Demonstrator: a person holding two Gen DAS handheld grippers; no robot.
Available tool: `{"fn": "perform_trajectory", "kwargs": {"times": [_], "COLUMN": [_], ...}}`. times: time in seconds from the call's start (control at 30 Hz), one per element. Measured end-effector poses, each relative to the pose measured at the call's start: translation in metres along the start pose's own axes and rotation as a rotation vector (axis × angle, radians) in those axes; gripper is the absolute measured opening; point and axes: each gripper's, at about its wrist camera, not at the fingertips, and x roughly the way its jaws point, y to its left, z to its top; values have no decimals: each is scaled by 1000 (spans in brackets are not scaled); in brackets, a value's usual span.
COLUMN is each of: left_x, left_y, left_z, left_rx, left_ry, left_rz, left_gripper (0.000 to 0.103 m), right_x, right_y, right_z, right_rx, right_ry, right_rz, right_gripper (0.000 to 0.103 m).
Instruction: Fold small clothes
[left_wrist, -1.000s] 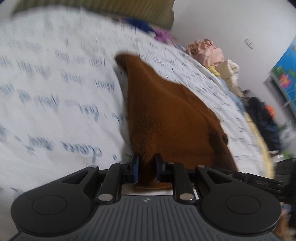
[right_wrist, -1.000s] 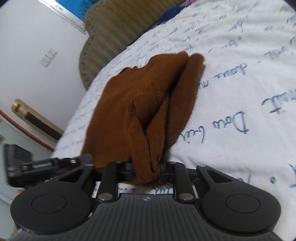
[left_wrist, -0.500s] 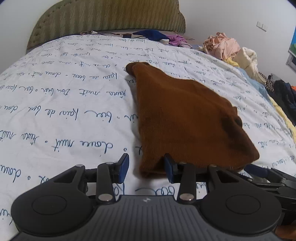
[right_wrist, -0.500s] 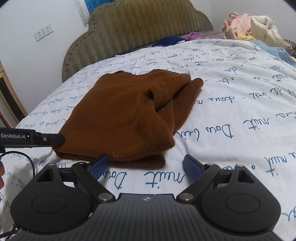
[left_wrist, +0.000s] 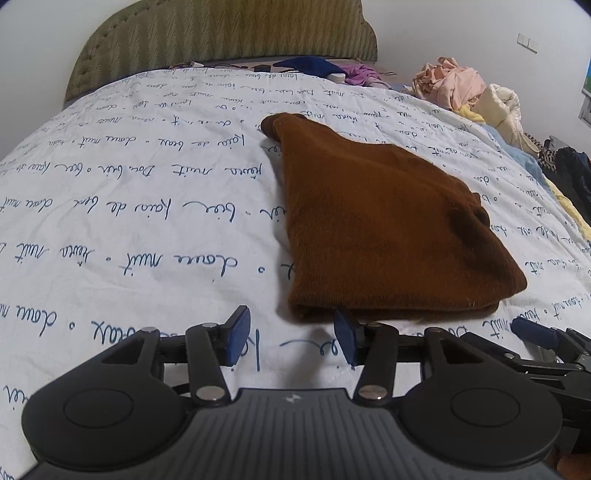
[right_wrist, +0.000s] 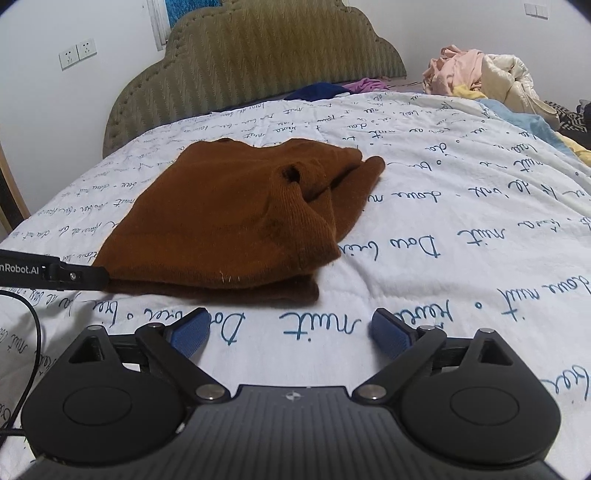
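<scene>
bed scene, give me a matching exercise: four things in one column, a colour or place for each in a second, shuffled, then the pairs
Things:
1. sweater
2. headboard
3. bedspread
4. clothes pile

Descriptions:
A. white with blue handwriting
B. heaped at the far right of the bed
C. brown, folded, lying just ahead of both grippers
D. olive green, scalloped top, against the wall

Pairs: 1-C, 2-D, 3-A, 4-B
</scene>
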Motion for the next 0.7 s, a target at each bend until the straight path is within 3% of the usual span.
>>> {"fn": "perform_trajectory", "kwargs": {"times": [0.27,0.4,0.7], "left_x": [-6,-4,2], "left_y": [-4,-6,-9], "left_z": [-14,-24,-38], "left_rx": [10,24,56], "left_ry": [-23,-43,-97], "left_rz": [33,65,121], "left_gripper": [50,65,74], "right_x": [-12,-15,-11], "right_y": [3,8,18], "right_z": [-11,-15,-20], "right_rx": [-29,-51,-118], "right_ry": [-12,-24,-31], "right_rz": [-11,-36,-100], "right_gripper": [95,98,103]}}
